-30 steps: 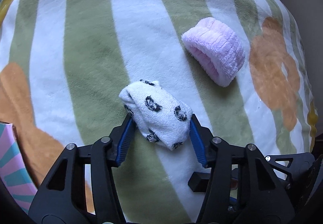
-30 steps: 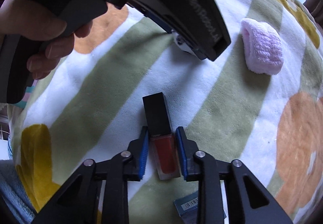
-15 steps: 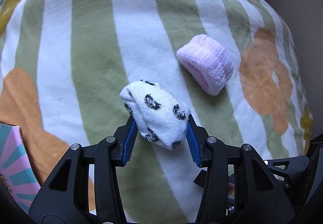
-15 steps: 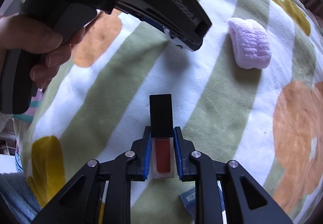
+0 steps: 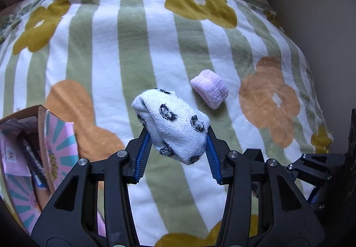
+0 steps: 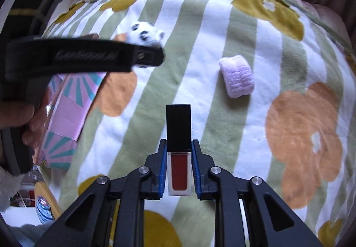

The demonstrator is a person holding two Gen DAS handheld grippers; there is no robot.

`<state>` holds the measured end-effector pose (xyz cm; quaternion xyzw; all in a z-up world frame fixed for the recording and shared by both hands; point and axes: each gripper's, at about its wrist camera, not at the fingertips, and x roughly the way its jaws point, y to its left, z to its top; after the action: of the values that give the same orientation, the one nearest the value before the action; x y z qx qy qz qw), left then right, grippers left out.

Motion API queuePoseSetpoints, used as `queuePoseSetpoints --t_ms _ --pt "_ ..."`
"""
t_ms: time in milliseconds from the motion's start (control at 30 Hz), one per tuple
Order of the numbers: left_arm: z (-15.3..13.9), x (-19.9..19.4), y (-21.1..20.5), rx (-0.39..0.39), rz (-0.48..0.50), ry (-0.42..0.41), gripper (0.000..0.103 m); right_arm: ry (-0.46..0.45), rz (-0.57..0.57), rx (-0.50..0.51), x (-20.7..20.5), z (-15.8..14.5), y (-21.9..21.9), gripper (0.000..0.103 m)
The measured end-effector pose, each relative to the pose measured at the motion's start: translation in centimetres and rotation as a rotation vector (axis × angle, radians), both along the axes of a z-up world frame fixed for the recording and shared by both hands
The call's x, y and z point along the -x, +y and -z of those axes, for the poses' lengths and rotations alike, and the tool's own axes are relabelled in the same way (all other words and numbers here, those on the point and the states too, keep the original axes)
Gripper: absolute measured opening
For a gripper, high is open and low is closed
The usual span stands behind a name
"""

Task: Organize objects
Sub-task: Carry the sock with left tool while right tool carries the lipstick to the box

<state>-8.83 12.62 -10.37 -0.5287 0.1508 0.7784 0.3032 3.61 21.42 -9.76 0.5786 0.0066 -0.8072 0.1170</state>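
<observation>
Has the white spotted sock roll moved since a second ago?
Yes. The white spotted sock roll, clamped in the left gripper, has risen off the striped blanket; the pink sock roll below looks smaller.

I see a bed covered by a fleece blanket: white and sage-green stripes, mustard flowers toward the far end, orange flowers nearer me. Landmark is the pink rolled sock. It lies flat on the blanket on a white stripe, just beside a green one. Large orange flower print close on its right. Well to its left, at the blanket's near-left edge, sits an open cardboard box with pink-and-teal sunburst print; contents are too cluttered to identify. From the right wrist view the same pink sock sits mid-blanket, box far left of it.
</observation>
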Motion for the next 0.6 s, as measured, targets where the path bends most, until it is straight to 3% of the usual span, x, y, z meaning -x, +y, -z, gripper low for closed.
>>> queuePoseSetpoints --t_ms 167,333,600 --pt "-5.4 -3.0 -3.2 0.0 0.005 0.052 0.042 0.012 0.115 0.014 -0.6 -5.0 -1.4 0.019" --pt "-9.3 -5.7 -6.4 0.015 0.0 0.073 0.042 0.043 0.156 -0.007 -1.9 -8.7 -2.4 0.019" --pt "-11.5 -8.3 -11.0 0.013 -0.084 0.134 0.042 0.072 0.177 0.011 -3.7 -10.2 -3.6 0.019"
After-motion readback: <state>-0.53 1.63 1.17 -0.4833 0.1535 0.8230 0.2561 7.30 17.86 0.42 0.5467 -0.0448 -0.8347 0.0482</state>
